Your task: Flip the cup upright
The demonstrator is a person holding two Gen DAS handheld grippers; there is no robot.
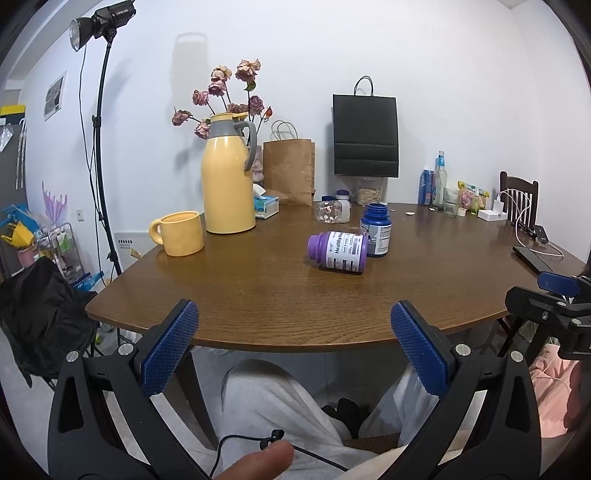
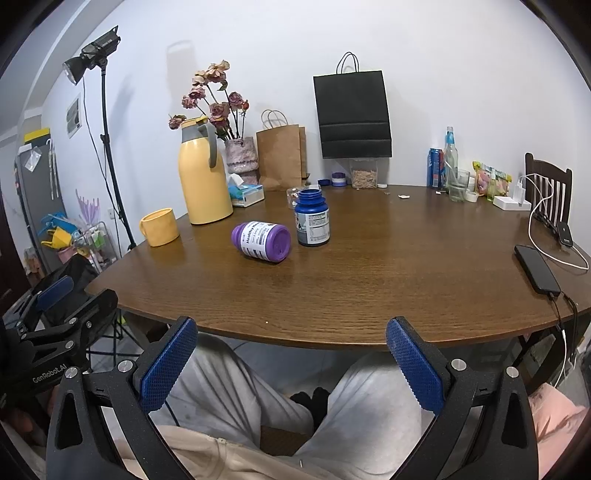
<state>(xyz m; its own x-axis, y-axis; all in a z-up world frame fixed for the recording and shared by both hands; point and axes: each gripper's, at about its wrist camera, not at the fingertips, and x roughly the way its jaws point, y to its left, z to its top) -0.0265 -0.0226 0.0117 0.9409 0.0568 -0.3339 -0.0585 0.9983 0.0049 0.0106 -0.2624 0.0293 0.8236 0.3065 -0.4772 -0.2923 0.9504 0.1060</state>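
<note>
On a round wooden table (image 1: 280, 295) against a white wall, a yellow cup (image 1: 181, 233) stands near the left edge with its handle pointing left, just beside a tall yellow jug (image 1: 227, 177) with a grey collar and handle. Whether the cup rests on its base or its mouth cannot be told from either view.

Behind the jug, a black bag (image 1: 365, 134) sits propped above a clear jar, with a brown bag (image 1: 290, 171) to its left and dried roses (image 1: 225, 96) rising from a pink vase (image 2: 242, 155). A studio lamp (image 1: 98, 22) on a black stand looms at the far left.

A person sits at the table's near edge, pale trousers (image 1: 266, 402) showing below the tabletop, and holds both grippers off the table in front of it. The left gripper (image 1: 294, 345) has its blue-padded fingers (image 1: 170, 347) spread wide apart, holding nothing. The right gripper (image 2: 291, 363) has its fingers likewise wide apart and empty; it also shows at the right edge of the left wrist view. Both are well apart from the cup.

Mid-table, a purple bottle (image 1: 338, 253) lies on its side, touching or just beside an upright blue bottle (image 1: 376, 230). A tissue box (image 1: 266, 205) sits right of the jug. At the far right, a black phone (image 2: 537, 269) lies plugged into a cable, near a white charger (image 2: 511, 201), a blue can (image 2: 435, 168) and a drinking glass (image 2: 458, 186).
</note>
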